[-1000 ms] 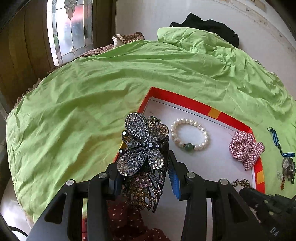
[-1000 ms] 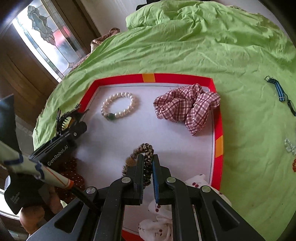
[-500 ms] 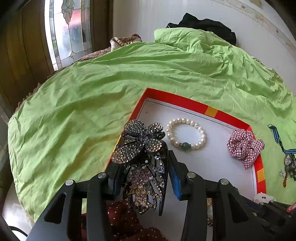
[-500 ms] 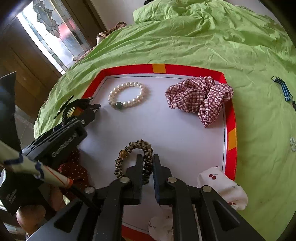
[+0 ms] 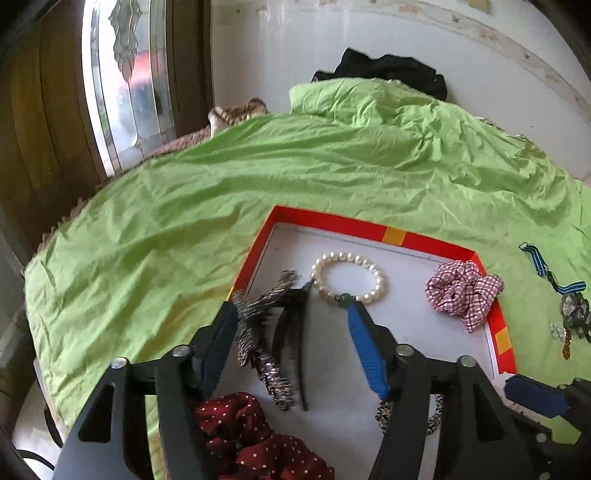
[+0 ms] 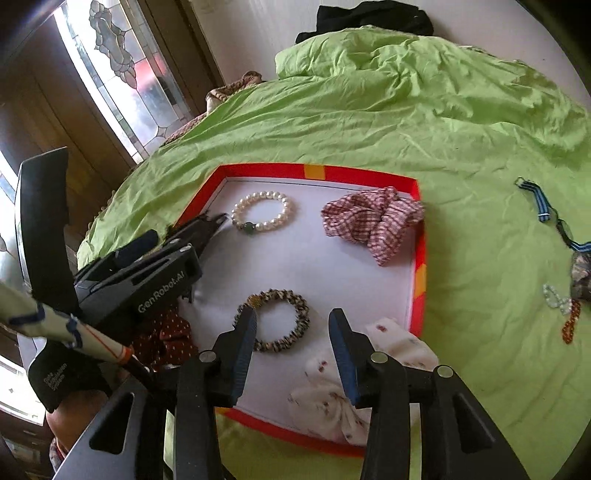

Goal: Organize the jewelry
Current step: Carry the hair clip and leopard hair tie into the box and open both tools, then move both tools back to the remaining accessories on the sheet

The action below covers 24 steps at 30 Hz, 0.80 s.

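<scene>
Both grippers just let go. Left gripper [image 5: 291, 317] jaws opened, sparkly hair clip [image 5: 269, 328] dropped in the red tray [image 5: 332, 221]. Right gripper [image 6: 291, 332] jaws apart, leopard bracelet [image 6: 277, 321] lies free near them.

A wrinkled lime-green sheet [image 6: 369, 122] covers the bed and is bunched into folds at its far end. A black garment [image 5: 384, 72] lies beyond those folds, against the white wall [image 5: 369, 33]. A leaded glass window panel [image 6: 118, 70] with coloured sections is set in dark wooden panelling [image 5: 33, 122] on the left. A brown knitted textile [image 5: 236, 112] shows at the far left edge of the bed, below the window.
</scene>
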Available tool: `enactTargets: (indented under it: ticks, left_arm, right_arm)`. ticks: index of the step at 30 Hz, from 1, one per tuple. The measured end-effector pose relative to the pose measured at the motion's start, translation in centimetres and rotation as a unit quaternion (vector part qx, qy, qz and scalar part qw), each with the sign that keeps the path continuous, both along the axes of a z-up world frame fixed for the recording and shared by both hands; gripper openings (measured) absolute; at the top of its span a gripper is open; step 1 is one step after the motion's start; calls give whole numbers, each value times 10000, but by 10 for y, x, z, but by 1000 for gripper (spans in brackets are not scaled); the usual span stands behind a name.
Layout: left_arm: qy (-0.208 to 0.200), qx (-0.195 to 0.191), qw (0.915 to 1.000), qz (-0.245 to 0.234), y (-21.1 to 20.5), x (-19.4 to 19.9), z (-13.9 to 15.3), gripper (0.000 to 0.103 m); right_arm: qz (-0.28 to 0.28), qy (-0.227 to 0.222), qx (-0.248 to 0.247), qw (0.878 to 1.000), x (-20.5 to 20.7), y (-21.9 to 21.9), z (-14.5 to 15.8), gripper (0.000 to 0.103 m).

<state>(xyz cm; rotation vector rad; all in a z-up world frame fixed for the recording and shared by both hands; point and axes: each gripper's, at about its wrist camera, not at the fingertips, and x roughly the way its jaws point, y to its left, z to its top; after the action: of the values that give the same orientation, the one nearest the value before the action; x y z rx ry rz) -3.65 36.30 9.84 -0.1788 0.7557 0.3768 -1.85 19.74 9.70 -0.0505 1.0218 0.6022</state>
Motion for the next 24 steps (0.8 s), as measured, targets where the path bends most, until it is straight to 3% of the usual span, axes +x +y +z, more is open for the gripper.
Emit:
enactTargets:
  ticks: [24]
  left_arm:
    - [-24, 869, 9949, -504, -70, -10, 17, 67]
  right_arm:
    - [-965, -116, -35, 9953, -18, -122, 17, 48]
